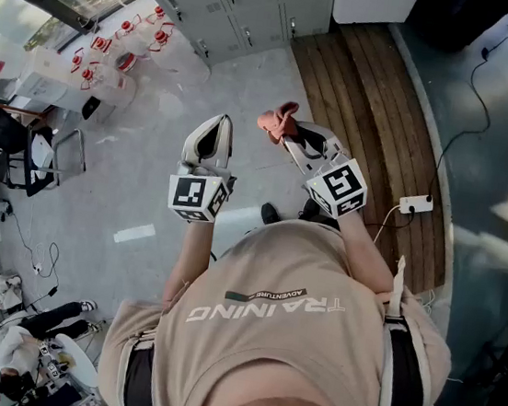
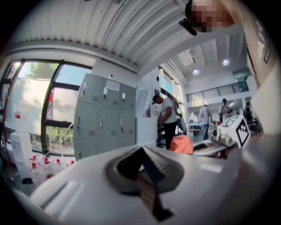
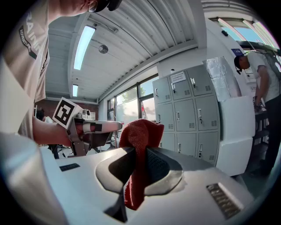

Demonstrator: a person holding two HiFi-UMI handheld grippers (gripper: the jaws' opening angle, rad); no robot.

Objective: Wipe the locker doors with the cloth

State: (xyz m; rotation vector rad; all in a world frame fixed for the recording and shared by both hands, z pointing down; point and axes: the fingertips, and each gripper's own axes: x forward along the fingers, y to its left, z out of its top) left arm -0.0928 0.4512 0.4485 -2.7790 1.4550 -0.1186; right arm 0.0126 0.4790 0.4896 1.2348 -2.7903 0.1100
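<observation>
The grey locker doors (image 1: pixel 234 0) stand a few steps ahead at the top of the head view, and also show in the left gripper view as lockers (image 2: pixel 103 116) and in the right gripper view as lockers (image 3: pixel 186 114). My right gripper (image 1: pixel 286 137) is shut on a red cloth (image 1: pixel 277 120). In its own view the cloth (image 3: pixel 142 132) bulges out above the clamped jaws of the right gripper (image 3: pixel 138 149). My left gripper (image 1: pixel 208 140) is held beside it in the air, jaws together and empty; its tips (image 2: pixel 142 151) meet. Neither gripper touches the lockers.
Water bottles with red caps (image 1: pixel 116 49) crowd the floor left of the lockers. A wooden floor strip (image 1: pixel 379 102) runs on the right, with a power strip (image 1: pixel 415 204) and cable. A white cabinet (image 3: pixel 235 132) and a standing person (image 2: pixel 167 116) are right of the lockers.
</observation>
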